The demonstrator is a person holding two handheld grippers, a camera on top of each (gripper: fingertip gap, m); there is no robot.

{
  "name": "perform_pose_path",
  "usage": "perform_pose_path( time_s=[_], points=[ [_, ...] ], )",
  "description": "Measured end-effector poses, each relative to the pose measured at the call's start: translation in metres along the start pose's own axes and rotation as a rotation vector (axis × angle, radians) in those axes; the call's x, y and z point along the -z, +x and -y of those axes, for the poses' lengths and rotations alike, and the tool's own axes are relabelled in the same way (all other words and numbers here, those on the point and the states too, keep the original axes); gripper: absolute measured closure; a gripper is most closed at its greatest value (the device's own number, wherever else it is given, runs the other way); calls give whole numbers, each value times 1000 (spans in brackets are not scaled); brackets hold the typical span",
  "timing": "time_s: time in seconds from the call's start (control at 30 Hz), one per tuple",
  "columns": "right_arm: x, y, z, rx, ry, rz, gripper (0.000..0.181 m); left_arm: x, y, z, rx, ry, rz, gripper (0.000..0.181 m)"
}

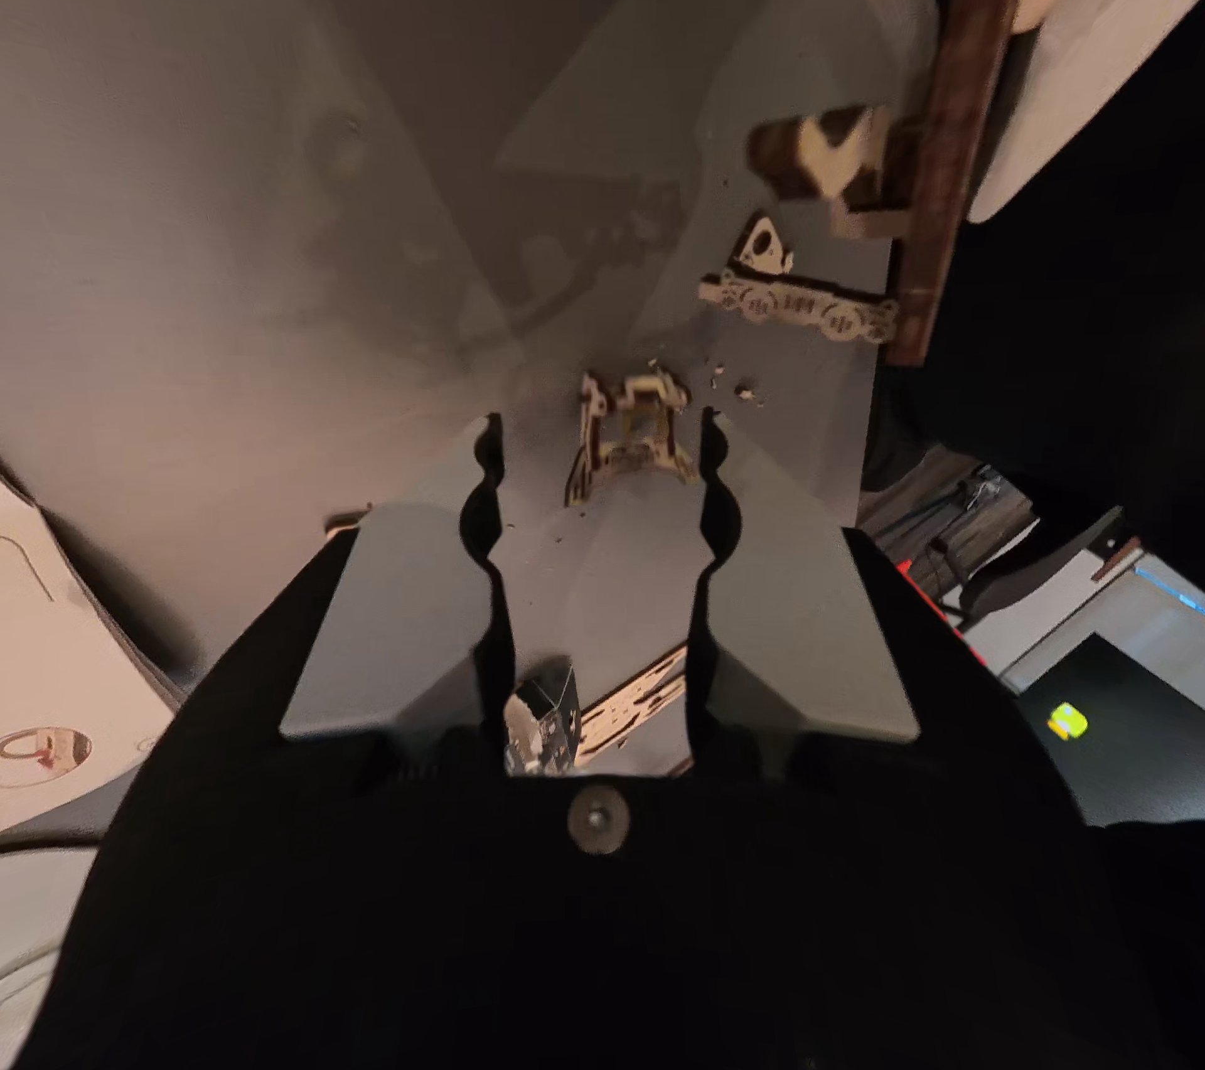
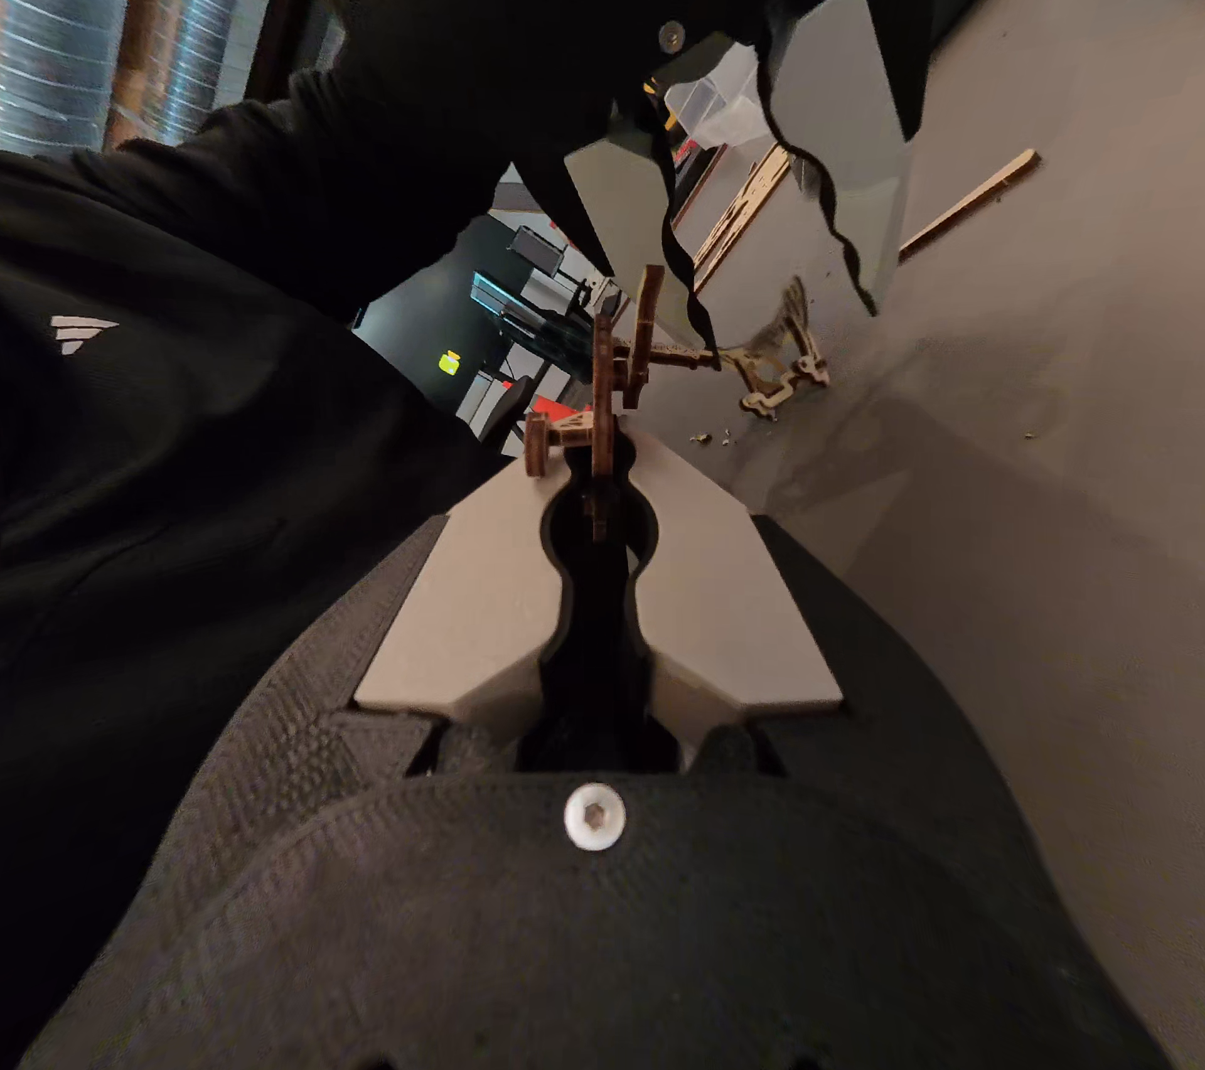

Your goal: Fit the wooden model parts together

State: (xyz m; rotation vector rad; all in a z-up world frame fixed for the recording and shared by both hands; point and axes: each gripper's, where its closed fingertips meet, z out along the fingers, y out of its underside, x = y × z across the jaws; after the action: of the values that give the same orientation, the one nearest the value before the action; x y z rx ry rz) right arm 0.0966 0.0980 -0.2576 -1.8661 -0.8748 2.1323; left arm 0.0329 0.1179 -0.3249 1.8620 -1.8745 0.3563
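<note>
Wooden model parts, laser-cut plywood, grey table (image 1: pixel 261 191).
Right gripper (image 2: pixel 596 445): fingers clamped narrow on an upright wooden sub-assembly (image 2: pixel 603 387), raised off the table. Left gripper (image 1: pixel 600 439): fingers spread wide, holding nothing, poised over a small bracket assembly (image 1: pixel 626 439) lying on the table. Beside it: ornate strip part (image 1: pixel 799 305), wood crumbs (image 1: pixel 743 390). Sleeve (image 2: pixel 163 452) carries a white three-stripe logo; no legible writing.

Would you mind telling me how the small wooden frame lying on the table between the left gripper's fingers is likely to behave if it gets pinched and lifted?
The wooden frame looks thin and full of cut-outs, so it is probably light and stiff, but breakable under a hard pinch. Crumbs beside it hint that the wood chips easily. The open left gripper straddles it, and on the smooth table it may skid if nudged.
</note>
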Motion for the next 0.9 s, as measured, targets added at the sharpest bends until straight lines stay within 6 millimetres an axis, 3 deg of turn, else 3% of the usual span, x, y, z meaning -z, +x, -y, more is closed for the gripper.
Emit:
perform_pose_path(
  time_s=[0.03, 0.13, 0.23, 0.33, 0.43, 0.57, 0.7, 0.8, 0.9],
  points=[
    [1, -1, 2, -4, 16, 10, 181, 1, 0, 2, 11, 27, -9, 118],
    [7, -5, 11, -3, 72, 36, 181, 14, -4, 8, 57, 159, 6, 110],
    [12, -10, 21, 24, 130, 49, 181, 41, 2, 18, 115, 403, -4, 109],
    [12, -18, 31, 69, 170, 56, 181, 65, 16, 22, 145, 646, 1, 115],
    [6, -20, 38, 104, 194, 31, 181, 83, 47, 31, 147, 904, -86, 128],
    [-8, -25, 38, 151, 182, 39, 181, 75, 64, 42, 195, 1060, -76, 133],
    [-17, -29, 39, 188, 173, 25, 181, 73, 72, 51, 219, 1191, -84, 173],
    [-23, -31, 39, 207, 166, 7, 179, 72, 74, 48, 238, 1250, -72, 180],
    [-31, -28, 37, 211, 132, -33, 157, 70, 78, 34, 234, 1241, 16, 180]
  ],
)
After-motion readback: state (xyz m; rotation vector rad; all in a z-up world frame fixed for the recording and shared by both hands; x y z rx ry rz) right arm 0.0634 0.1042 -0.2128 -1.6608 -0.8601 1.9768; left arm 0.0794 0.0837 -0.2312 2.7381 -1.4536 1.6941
